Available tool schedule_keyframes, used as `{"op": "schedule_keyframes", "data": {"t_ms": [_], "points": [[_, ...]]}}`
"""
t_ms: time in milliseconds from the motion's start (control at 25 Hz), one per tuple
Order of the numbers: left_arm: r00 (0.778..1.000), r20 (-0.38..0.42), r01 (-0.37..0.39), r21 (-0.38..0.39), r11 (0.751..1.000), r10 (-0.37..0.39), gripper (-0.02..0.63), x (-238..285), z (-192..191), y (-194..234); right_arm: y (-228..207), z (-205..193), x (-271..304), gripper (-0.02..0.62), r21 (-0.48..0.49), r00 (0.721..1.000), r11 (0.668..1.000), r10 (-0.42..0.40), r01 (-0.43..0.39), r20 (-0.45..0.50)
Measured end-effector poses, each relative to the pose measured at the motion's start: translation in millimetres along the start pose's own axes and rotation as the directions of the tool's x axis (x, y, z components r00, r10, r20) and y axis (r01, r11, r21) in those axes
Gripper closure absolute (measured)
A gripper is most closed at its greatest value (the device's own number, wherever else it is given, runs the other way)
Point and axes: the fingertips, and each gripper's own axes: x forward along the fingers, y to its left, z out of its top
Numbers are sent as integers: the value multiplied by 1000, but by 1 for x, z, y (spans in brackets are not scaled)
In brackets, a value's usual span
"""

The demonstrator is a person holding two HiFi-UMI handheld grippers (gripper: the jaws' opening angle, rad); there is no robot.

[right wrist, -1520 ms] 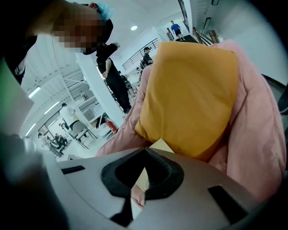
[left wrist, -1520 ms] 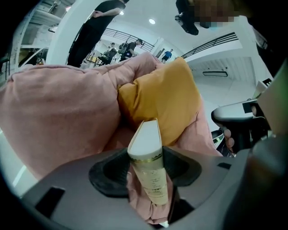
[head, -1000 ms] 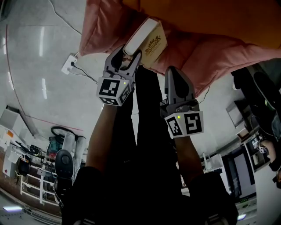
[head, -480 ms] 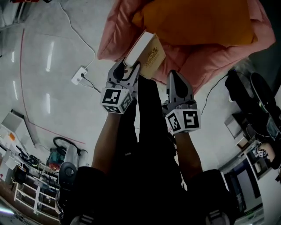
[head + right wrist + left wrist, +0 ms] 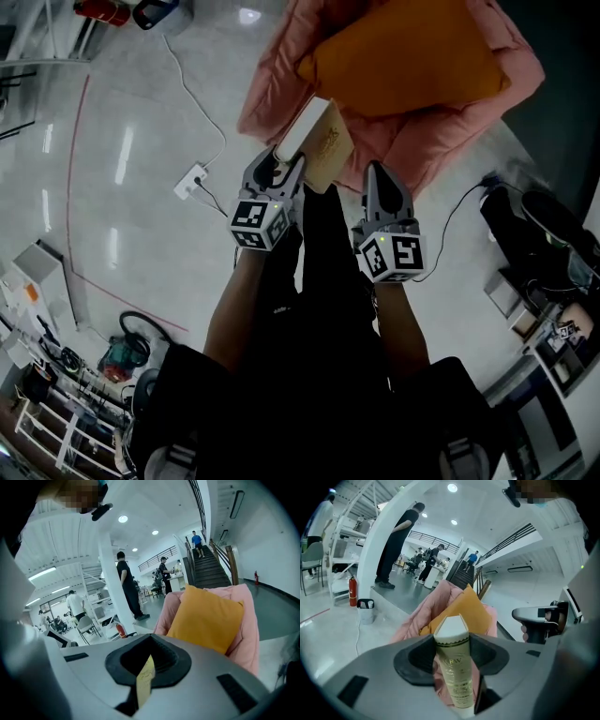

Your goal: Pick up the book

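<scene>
In the head view the book (image 5: 319, 141), cream with gold print on its cover, stands up out of my left gripper (image 5: 284, 161), which is shut on it. The left gripper view shows the book's spine (image 5: 454, 667) upright, with both black pads pressed against it in my left gripper (image 5: 453, 654). My right gripper (image 5: 380, 174) is held beside it to the right, apart from the book, jaws together. In the right gripper view a thin yellowish strip shows in the slit of my right gripper (image 5: 147, 665); I cannot tell what it is.
A pink cushioned seat (image 5: 441, 141) with an orange pillow (image 5: 403, 56) lies below and ahead on the shiny floor. A power strip (image 5: 192, 180) with a cable lies to the left. People (image 5: 396, 541) stand in the hall, and stairs (image 5: 206, 569) rise behind.
Both grippers have risen together, the book still in the left one. The pink seat and the floor now look smaller and farther below.
</scene>
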Motion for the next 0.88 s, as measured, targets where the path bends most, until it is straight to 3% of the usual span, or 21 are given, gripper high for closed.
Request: {"op": "schedule_keyframes", "data": {"t_ms": [560,880], "points": [[998,43,34,15,999,-35,379,-106,39,-76,52,64,-124,594,-78,990,997,-3,14,138],[989,125,68,68,995,-76,380,-171,74,-98,91,85,-177,594,-105,981,993,-23,44,194]]}}
